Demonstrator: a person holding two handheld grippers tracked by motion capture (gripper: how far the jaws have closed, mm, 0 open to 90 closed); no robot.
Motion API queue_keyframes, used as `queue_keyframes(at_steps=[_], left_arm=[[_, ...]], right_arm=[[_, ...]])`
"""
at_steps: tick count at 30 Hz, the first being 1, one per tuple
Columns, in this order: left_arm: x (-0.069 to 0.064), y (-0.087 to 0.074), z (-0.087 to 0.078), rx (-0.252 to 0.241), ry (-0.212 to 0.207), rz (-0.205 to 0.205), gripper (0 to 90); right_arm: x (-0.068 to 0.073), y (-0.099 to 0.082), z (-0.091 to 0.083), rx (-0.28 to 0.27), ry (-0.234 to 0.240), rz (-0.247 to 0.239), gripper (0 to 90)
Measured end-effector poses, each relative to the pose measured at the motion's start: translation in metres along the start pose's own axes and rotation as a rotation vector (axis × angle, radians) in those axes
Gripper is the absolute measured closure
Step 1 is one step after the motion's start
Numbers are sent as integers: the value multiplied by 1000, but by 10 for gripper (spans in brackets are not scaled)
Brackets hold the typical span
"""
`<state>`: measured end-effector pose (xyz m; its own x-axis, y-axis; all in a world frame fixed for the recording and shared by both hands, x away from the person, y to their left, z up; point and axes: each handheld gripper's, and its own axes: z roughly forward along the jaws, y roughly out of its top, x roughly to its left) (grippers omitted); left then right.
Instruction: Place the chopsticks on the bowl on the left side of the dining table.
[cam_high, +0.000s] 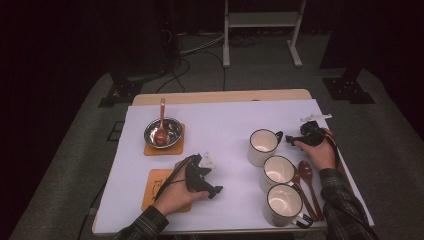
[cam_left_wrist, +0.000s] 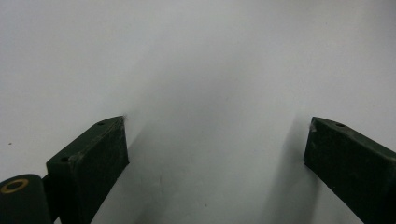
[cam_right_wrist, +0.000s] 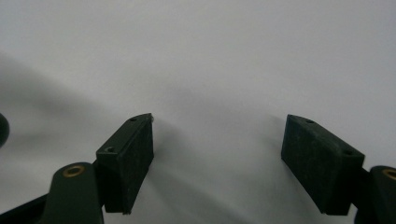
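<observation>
White sheet (cam_high: 220, 125) under both grippers, left gripper (cam_high: 216, 191) jaws wide apart, empty, beside coaster (cam_high: 159, 181), right gripper (cam_high: 291, 140) jaws wide apart, empty, just beside far mug (cam_high: 262, 146)

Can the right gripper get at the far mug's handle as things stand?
Probably yes. The right gripper sits just beside the far mug, whose handle points toward it. Its jaws stand open and empty, with bare white sheet ahead.
</observation>
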<state>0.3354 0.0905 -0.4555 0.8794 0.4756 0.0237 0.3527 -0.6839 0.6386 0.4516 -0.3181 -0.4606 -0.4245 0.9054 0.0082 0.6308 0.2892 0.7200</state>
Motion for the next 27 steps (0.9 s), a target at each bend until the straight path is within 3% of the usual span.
queue_keyframes(at_steps=[6, 27], left_arm=[[0, -1, 1, -11, 2, -4, 35], [-1, 3, 2, 26, 6, -7, 29]], right_arm=[[6, 5, -6, 24, -25, -14, 296], [11, 9, -42, -22, -27, 5, 393]])
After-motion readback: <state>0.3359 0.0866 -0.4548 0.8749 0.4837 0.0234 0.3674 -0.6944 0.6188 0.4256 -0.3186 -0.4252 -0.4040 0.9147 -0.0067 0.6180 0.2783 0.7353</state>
